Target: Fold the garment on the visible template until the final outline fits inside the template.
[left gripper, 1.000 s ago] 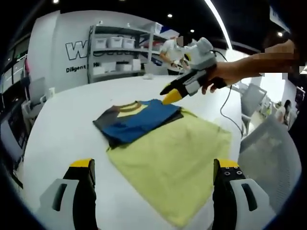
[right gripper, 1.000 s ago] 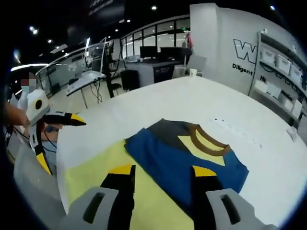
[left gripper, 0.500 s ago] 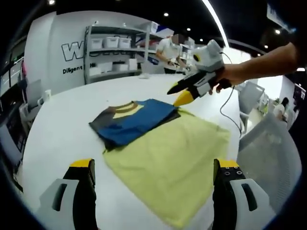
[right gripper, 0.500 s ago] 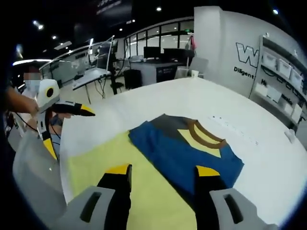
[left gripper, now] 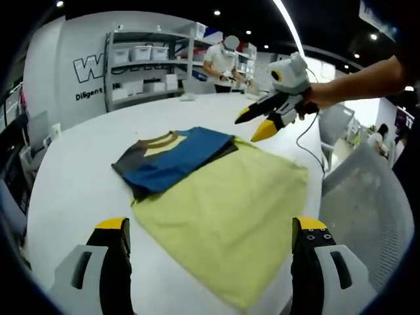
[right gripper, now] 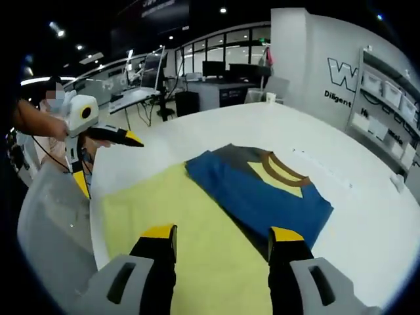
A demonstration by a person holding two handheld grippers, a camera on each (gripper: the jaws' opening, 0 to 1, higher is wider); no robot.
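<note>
got both my left gripper [left gripper: 208, 239] and right gripper [right gripper: 222, 244] spread wide, gripping nothing, above the folded garment [left gripper: 172, 158] lying half on the yellow template [left gripper: 226, 210], bins on the shelves [left gripper: 136, 54] too blurry to read

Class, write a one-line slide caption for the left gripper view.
Folded shirt lying partly on a yellow sheet, open right gripper held above the table.

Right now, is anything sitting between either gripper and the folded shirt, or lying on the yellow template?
Nothing visible blocks the way. The shirt lies partly on the yellow template, whose remaining surface is bare. The right gripper hangs open above the template's far edge, and the left gripper is open too, off the table's side.
</note>
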